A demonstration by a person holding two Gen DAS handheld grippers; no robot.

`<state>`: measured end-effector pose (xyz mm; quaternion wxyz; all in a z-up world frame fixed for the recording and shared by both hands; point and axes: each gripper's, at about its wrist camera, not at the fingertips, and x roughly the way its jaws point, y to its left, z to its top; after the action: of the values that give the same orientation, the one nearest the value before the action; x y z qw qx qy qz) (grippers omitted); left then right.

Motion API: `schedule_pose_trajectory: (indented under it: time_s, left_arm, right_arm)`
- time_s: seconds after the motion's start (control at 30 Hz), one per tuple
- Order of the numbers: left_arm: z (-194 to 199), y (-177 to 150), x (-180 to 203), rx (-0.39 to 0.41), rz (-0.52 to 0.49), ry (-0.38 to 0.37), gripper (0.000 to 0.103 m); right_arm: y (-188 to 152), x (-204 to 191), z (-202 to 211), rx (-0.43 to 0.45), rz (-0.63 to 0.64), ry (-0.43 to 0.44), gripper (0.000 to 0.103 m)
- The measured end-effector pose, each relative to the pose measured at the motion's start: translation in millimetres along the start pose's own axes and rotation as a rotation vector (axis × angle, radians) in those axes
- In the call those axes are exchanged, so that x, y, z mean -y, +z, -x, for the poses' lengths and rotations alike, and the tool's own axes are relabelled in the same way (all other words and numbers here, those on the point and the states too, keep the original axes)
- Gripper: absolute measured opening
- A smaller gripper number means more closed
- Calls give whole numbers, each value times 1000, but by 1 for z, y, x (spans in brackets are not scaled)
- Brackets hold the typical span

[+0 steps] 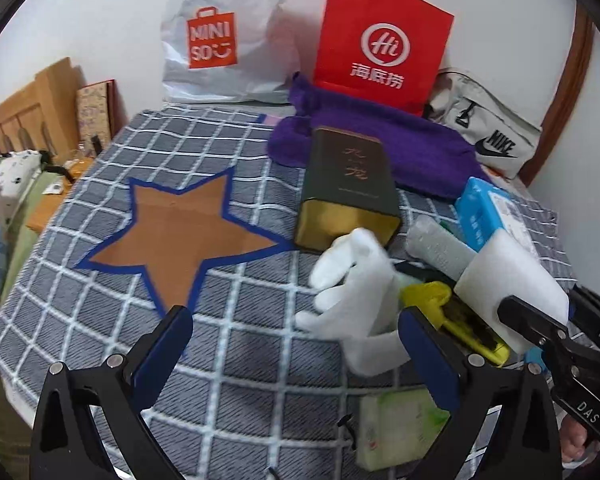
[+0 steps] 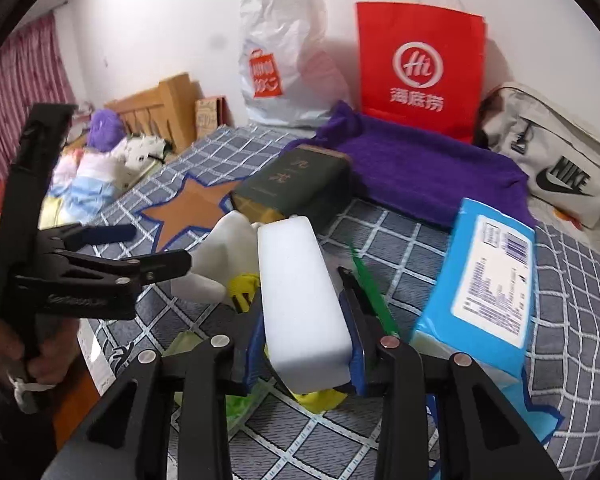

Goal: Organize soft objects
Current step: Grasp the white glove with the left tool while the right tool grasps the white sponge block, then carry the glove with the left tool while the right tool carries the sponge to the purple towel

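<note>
Right wrist view: right gripper [image 2: 306,354] clamped on foam block [image 2: 300,300], pads pressed to both long sides; block's long axis ran straight ahead along the fingers, out over the checked bedcover [image 2: 420,248]. Left gripper [image 1: 296,340] spread wide, nothing between the pads; white glove [image 1: 352,284] lay just ahead, slightly right of centre, nearer that hand. Cardboard star [image 1: 176,232] sat ahead-left, bare. Probably the drop spot, well left of the block.
</note>
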<state>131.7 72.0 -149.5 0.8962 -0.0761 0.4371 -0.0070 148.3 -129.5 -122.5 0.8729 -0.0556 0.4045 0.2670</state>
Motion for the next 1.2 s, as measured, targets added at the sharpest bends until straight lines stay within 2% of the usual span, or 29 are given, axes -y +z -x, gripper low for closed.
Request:
schedule_pose_trajectory:
  time_s: [0.17, 0.23, 0.3, 0.37, 0.47, 0.53, 0.67, 0.7, 0.83, 1.2]
  left_arm:
    - [-12, 12, 15, 2, -30, -24, 103]
    - [-20, 15, 22, -7, -37, -47, 100]
    - [-27, 15, 25, -16, -36, -58, 88]
    - [-35, 14, 26, -34, -27, -62, 82]
    - [-48, 11, 28, -72, -32, -61, 63]
    - [-53, 8, 28, -82, -25, -61, 55]
    - [-47, 5, 22, -81, -7, -97, 25]
    - [-44, 5, 23, -75, -16, -98, 21]
    - [-34, 5, 23, -54, -40, -69, 16]
    - [22, 27, 3, 36, -9, -6, 16]
  right_arm:
    - [-5, 24, 28, 35, -68, -35, 35]
    - [-13, 35, 41, 34, -90, -58, 35]
    - [-22, 46, 53, 27, -115, -73, 35]
    - [-30, 53, 61, 24, -141, -77, 35]
    - [-45, 57, 70, 18, -145, -68, 35]
    - [-54, 56, 67, -11, -132, -76, 35]
    - [-71, 62, 46, -72, -146, -94, 35]
    - [-75, 65, 42, -79, -158, -94, 35]
    - [-83, 73, 27, -105, -194, -89, 35]
    - [-62, 66, 53, -53, -172, -99, 34]
